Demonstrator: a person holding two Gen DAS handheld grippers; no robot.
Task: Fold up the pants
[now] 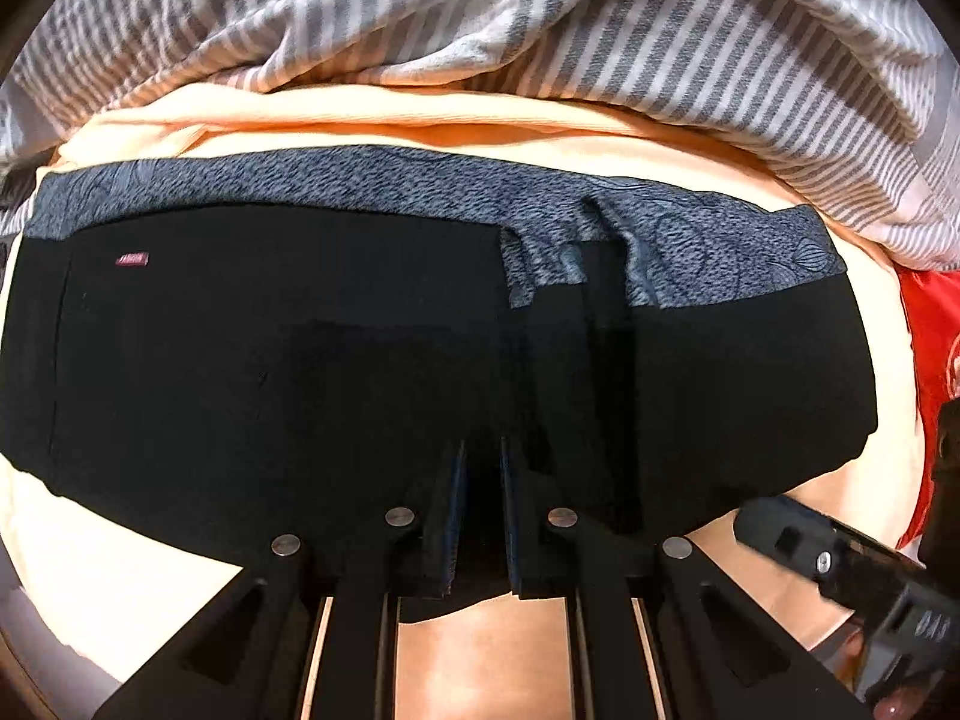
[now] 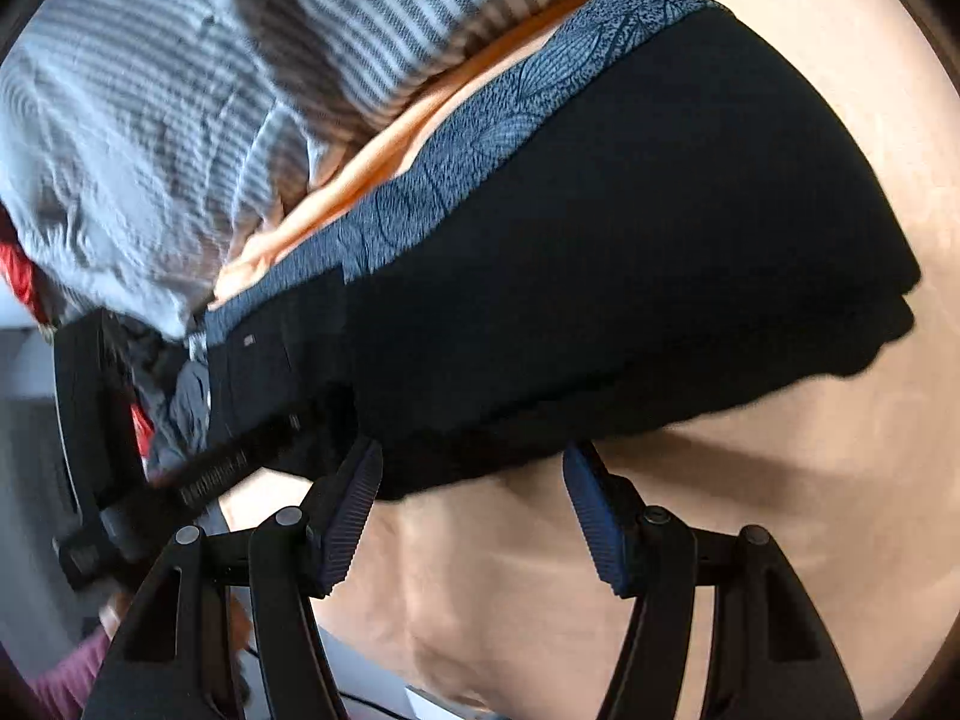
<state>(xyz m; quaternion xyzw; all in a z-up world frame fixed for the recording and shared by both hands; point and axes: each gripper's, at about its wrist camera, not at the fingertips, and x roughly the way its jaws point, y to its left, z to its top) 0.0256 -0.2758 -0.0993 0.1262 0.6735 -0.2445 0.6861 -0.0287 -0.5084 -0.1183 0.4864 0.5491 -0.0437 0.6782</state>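
Observation:
The black pants (image 1: 300,372) lie folded on a peach sheet (image 1: 108,588), over a blue-grey patterned cloth (image 1: 360,180) that shows along their far edge. My left gripper (image 1: 480,456) is shut on the near edge of the pants. The pants also show in the right wrist view (image 2: 630,240). My right gripper (image 2: 474,462) is open, its fingertips at the near edge of the pants with nothing between them. The right gripper's body shows at the lower right of the left wrist view (image 1: 840,564).
A grey and white striped blanket (image 1: 540,18) is bunched along the far side, also in the right wrist view (image 2: 150,138). A red cloth (image 1: 930,324) lies at the right. The left gripper's body (image 2: 96,432) is at the left of the right wrist view.

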